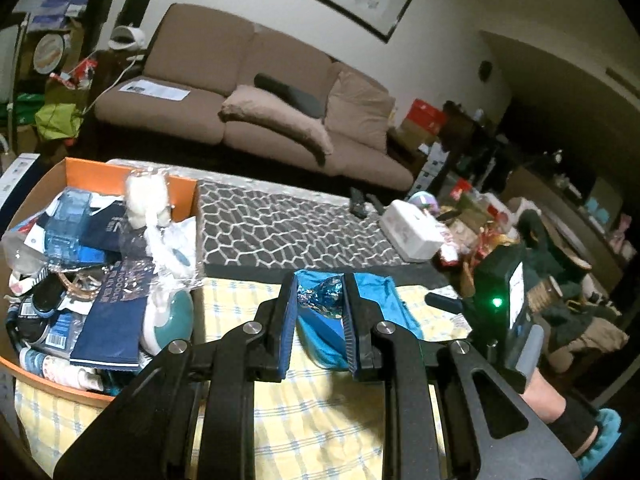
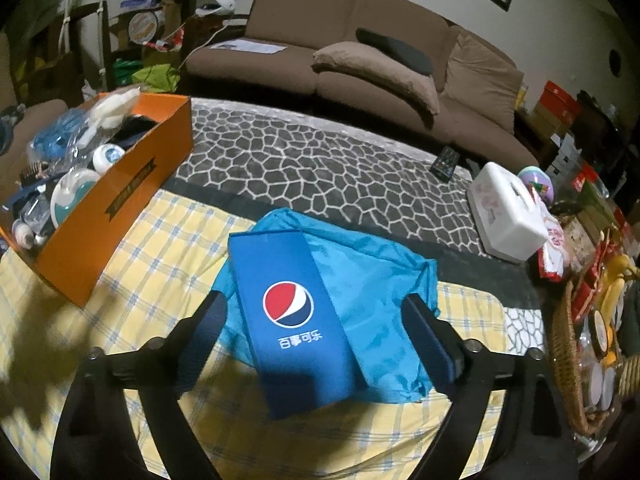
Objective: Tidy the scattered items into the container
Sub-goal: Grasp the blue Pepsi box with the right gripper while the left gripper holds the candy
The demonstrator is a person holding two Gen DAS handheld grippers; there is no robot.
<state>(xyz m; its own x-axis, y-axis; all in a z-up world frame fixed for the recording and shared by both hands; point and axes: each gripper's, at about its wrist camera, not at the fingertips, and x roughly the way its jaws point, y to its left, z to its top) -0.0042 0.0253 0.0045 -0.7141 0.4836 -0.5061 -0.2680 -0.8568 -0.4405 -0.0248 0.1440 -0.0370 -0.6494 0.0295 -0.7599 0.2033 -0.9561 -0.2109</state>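
Left wrist view shows us our left gripper pinching a crinkled blue-and-silver foil wrapper between its pads, held above the yellow checked cloth, with the blue fabric behind it. To its left sits the orange box, already piled with packets, a white plush toy and a teal-and-white round item. From the right wrist view, our right gripper stands spread wide, one finger on each side of the blue Pepsi box; the pads do not press on it. That box lies on the blue fabric on the cloth, near the orange box. Farther off are the patterned grey rug, a white tissue box and the brown sofa.
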